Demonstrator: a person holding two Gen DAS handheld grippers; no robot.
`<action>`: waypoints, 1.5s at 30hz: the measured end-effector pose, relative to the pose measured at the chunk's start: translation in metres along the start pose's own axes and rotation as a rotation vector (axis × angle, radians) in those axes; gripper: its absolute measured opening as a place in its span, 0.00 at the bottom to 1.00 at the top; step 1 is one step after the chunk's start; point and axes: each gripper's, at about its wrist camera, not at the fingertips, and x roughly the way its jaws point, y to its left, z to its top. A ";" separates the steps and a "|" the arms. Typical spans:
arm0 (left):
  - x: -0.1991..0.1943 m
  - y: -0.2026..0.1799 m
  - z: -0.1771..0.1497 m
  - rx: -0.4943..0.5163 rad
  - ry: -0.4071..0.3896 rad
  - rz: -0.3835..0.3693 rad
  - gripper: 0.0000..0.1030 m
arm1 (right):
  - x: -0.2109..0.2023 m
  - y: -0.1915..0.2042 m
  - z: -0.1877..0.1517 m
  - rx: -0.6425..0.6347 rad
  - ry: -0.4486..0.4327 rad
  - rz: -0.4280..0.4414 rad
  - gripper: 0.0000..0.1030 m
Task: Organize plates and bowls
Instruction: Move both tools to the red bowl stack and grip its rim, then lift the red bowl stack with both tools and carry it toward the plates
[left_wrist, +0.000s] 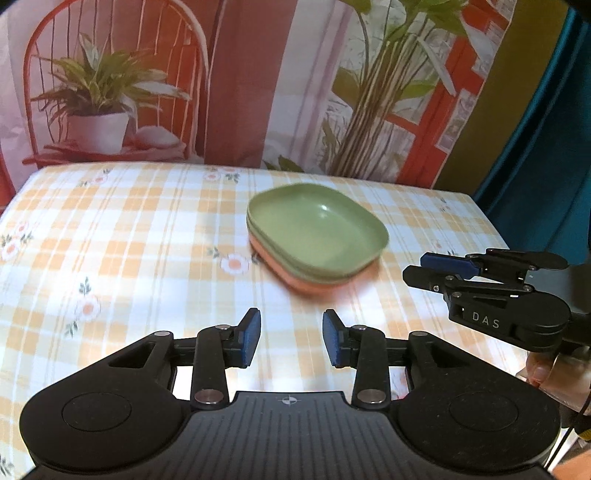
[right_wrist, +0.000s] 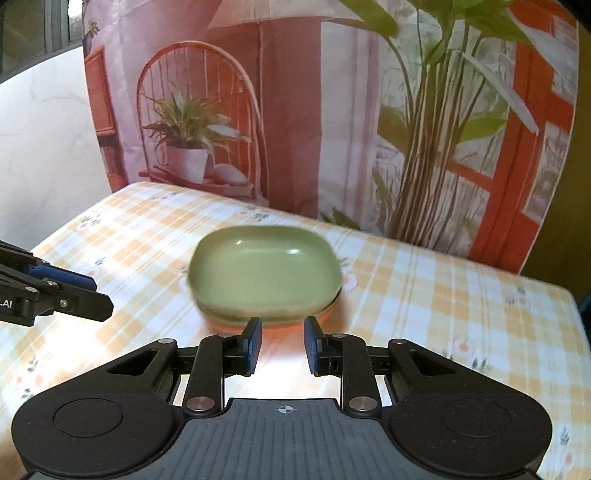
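Both tools open and empty, with a stack of dishes on the table ahead.

The left tool (left_wrist: 291, 338) hovers above the checked tablecloth (left_wrist: 129, 258), its jaws moderately apart and holding nothing. The right tool (right_wrist: 283, 345) has a narrower gap, also empty, with its tips just short of the stack's near edge. Two green plates (left_wrist: 317, 230) sit nested on an orange plate (left_wrist: 280, 271) at mid-table. Behind the table hangs a printed backdrop (right_wrist: 295, 110) showing a chair and plants.

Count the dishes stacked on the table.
3 visible: a green dish on top, a second green one under it, an orange one at the bottom. More may be hidden.
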 end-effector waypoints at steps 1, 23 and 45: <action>-0.001 0.002 -0.003 -0.004 0.006 -0.007 0.39 | -0.003 0.002 -0.003 0.002 0.002 0.000 0.26; -0.003 -0.015 -0.058 -0.006 0.127 -0.151 0.47 | -0.057 0.022 -0.065 0.152 0.050 0.027 0.36; 0.016 -0.016 -0.081 -0.059 0.235 -0.210 0.47 | -0.065 0.033 -0.112 0.271 0.170 0.075 0.36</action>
